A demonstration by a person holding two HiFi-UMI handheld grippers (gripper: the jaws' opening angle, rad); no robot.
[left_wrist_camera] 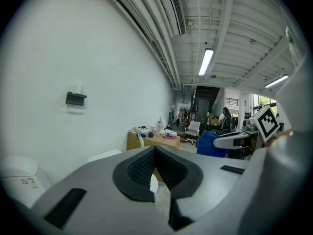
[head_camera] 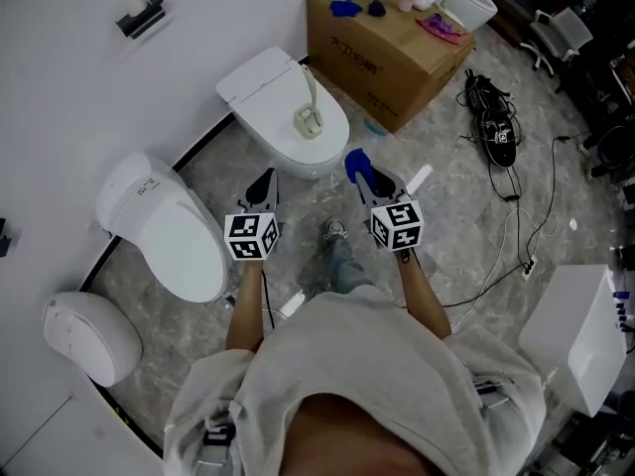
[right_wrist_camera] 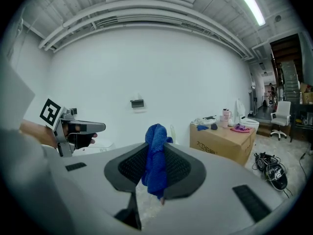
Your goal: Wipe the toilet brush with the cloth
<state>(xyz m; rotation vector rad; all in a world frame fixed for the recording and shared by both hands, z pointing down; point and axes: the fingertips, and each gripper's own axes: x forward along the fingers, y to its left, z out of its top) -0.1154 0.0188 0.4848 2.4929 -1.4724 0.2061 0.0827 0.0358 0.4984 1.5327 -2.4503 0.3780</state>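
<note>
Approach step, as judged: the right gripper [right_wrist_camera: 157, 148] pinches the blue terry cloth [right_wrist_camera: 156, 155], the left gripper [left_wrist_camera: 155, 151] has its jaws pressed together on nothing, and the pale green toilet brush [head_camera: 310, 107] rests untouched on the white closed toilet lid [head_camera: 260, 79] ahead, so the next move likely calls for carrying the cloth to it.

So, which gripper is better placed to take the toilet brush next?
Left. The left gripper is empty, jaws together; the right gripper holds the blue cloth. The toilet brush lies on the toilet ahead.

An open workshop hall: loose toilets [head_camera: 169, 231] along a white wall [head_camera: 69, 97], a cardboard box [head_camera: 387, 58], floor cables [head_camera: 544, 216], bare ceiling ducts [left_wrist_camera: 173, 9].
</note>
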